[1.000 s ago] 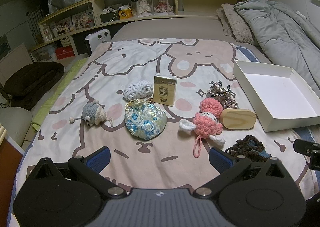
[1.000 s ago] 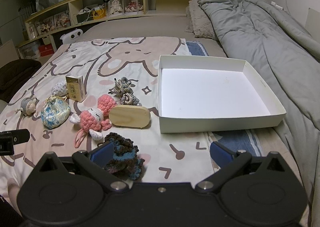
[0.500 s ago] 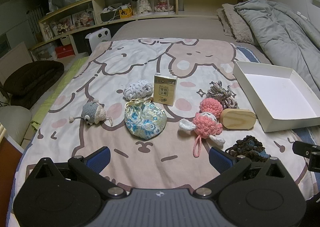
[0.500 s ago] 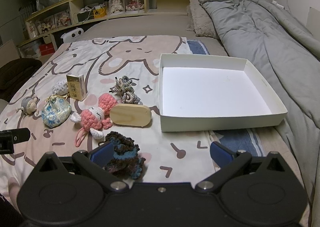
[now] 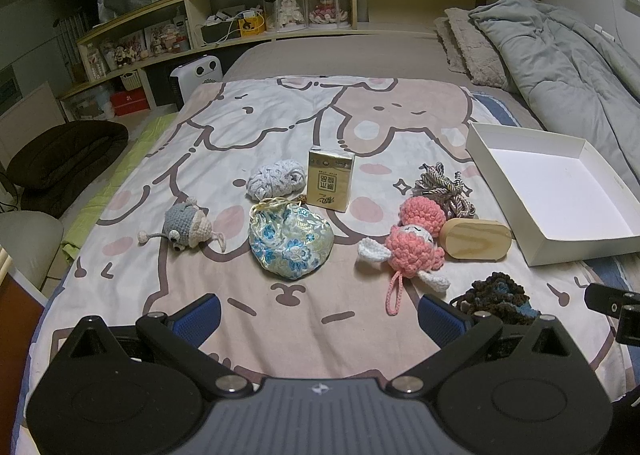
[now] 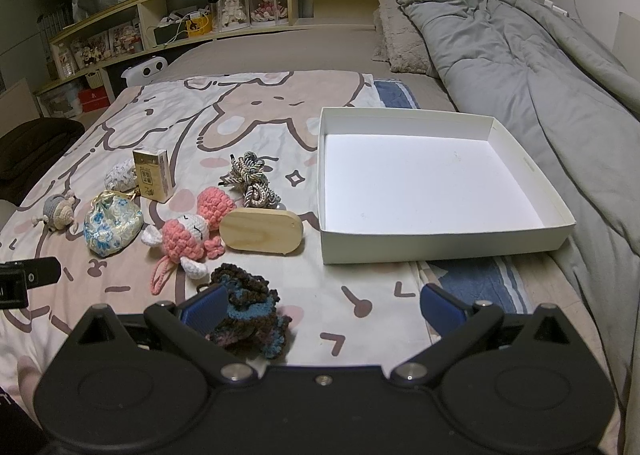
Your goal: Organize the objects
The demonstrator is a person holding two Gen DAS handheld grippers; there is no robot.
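On the cartoon bedspread lie a grey crochet mouse (image 5: 188,223), a blue floral pouch (image 5: 290,247), a white yarn bundle (image 5: 276,179), a gold carton (image 5: 330,179), a pink crochet doll (image 5: 414,245), a cord bundle (image 5: 444,185), an oval wooden block (image 5: 476,239) and a dark brown-and-blue crochet piece (image 6: 248,313). An empty white box (image 6: 420,179) sits to their right. My left gripper (image 5: 318,317) hovers open in front of the pouch. My right gripper (image 6: 322,309) is open, its left pad against the dark crochet piece.
A grey duvet (image 6: 520,67) and pillows (image 6: 404,39) lie along the right side of the bed. A wooden shelf (image 5: 280,19) with figurines runs behind the bed. A dark cushion (image 5: 64,151) and white heater (image 5: 198,77) stand on the floor at left.
Both grippers drifted slightly; the objects on the bed have not moved.
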